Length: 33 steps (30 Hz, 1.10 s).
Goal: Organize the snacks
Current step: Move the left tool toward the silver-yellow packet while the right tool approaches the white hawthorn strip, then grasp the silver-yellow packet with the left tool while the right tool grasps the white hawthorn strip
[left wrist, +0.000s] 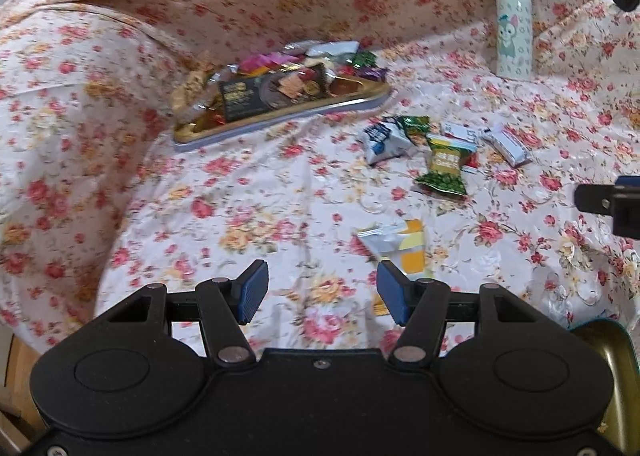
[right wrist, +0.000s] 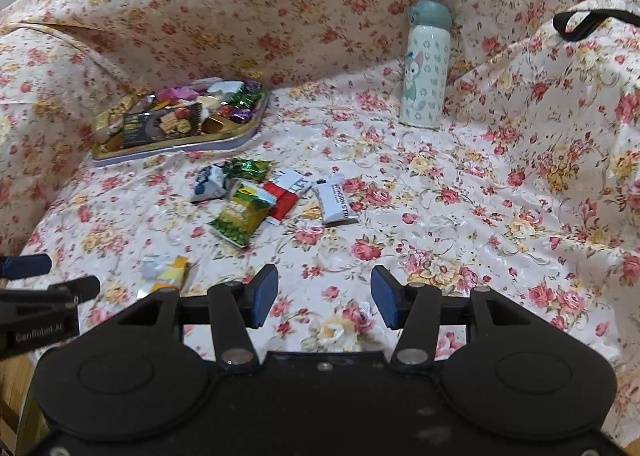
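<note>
I count six loose snack packets (right wrist: pixel 234 218) on my cloth, one tin tray (right wrist: pixel 176 146) heaped with more, and one bottle (right wrist: pixel 424 68).

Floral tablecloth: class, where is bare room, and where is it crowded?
Bare: the floral tablecloth between the white bar wrapper and the bottle, plus before the right hand-held gripper. Crowded: loose snacks by the tray.

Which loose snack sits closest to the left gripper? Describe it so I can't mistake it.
Start at the snack tray, then come forward past the cluster of loose wrappers. Alone nearest the left gripper lies the yellow-and-silver packet, the only yellow one and apart from the others.
</note>
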### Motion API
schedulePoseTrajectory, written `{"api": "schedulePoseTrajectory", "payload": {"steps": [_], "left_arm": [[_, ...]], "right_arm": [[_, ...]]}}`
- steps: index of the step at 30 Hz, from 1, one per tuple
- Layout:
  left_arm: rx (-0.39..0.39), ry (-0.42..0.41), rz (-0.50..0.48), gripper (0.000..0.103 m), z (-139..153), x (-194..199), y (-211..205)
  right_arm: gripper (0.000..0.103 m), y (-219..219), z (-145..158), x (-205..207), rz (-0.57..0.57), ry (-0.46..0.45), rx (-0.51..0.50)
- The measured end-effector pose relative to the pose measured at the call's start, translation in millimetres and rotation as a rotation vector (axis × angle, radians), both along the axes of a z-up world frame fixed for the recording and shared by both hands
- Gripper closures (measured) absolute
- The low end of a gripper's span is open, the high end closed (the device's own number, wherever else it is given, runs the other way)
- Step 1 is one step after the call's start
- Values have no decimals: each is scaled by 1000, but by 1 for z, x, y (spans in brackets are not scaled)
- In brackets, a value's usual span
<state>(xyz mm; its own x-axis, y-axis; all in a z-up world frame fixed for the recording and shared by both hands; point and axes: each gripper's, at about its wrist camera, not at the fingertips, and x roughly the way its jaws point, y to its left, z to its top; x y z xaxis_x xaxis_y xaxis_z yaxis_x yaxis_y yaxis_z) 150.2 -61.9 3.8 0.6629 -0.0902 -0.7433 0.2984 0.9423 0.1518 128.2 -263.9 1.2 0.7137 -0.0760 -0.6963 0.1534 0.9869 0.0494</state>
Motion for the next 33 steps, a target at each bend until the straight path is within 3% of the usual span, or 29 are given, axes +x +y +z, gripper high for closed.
{"api": "schedulePoseTrajectory", "payload": {"steps": [8, 14, 26, 29, 33], "left_arm": [[-24, 39, -68, 39, -18, 12, -16], [4, 17, -143, 38, -26, 10, -31], [19, 83, -141, 36, -44, 31, -43], [-7, 99, -143, 46, -43, 45, -46], [-9, 117, -133, 53, -40, 65, -49]], "right_arm": [[49, -10, -21, 31, -21, 52, 6], [49, -10, -33, 53, -23, 70, 1], [49, -11, -37, 73, -36, 76, -19], [49, -9, -29, 71, -47, 63, -31], [49, -5, -18, 74, -62, 36, -37]]}}
